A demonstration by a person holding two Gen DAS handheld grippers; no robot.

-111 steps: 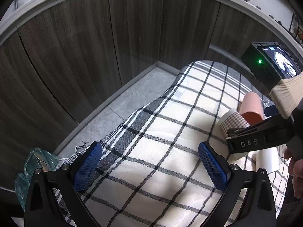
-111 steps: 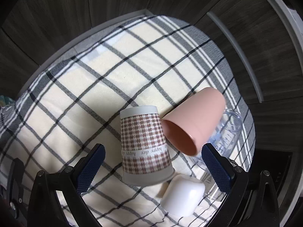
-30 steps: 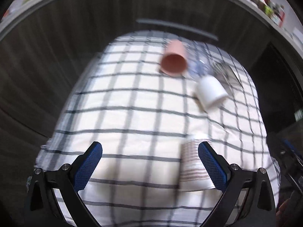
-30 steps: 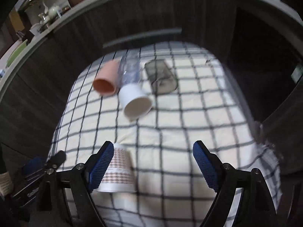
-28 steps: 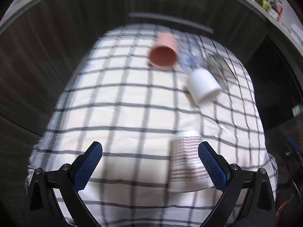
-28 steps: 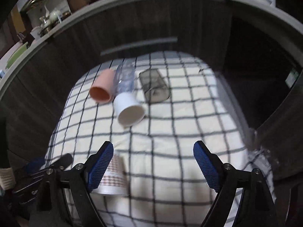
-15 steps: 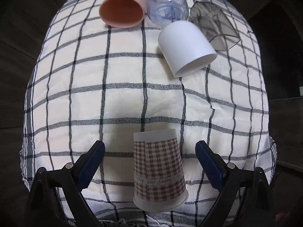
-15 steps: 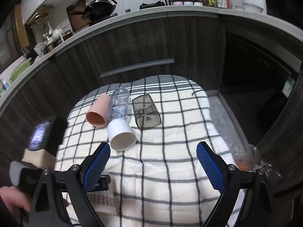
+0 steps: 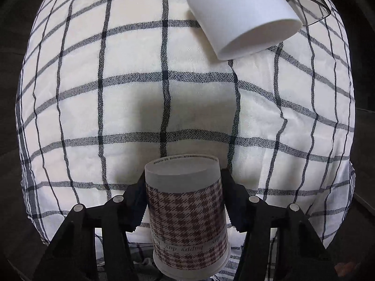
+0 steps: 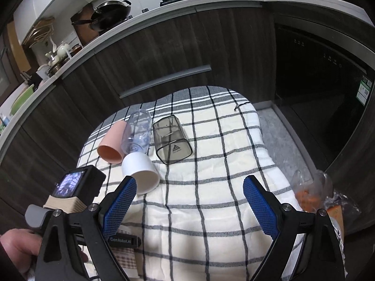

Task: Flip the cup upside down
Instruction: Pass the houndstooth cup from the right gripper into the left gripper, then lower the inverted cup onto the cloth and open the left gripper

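A brown houndstooth paper cup (image 9: pixel 187 215) stands upside down, base up, near the front edge of the checked cloth (image 9: pixel 131 107). My left gripper (image 9: pixel 184 199) is shut on this cup, one finger on each side. In the right wrist view the cup (image 10: pixel 125 258) shows only partly, behind my left gripper's body (image 10: pixel 77 201). My right gripper (image 10: pixel 189 201) is open and empty, held above the cloth (image 10: pixel 211 164).
A white cup (image 9: pixel 243 16) (image 10: pixel 141 172), a pink cup (image 10: pixel 110 144), a clear bottle (image 10: pixel 137 133) and a smoky square container (image 10: pixel 171 139) lie on their sides at the back of the cloth. Dark cabinets surround it. A plastic bag (image 10: pixel 316 194) lies at the right.
My left gripper has come down and closed on the houndstooth cup, which stood free between the open fingers half a second ago. My right gripper has pulled back and up.
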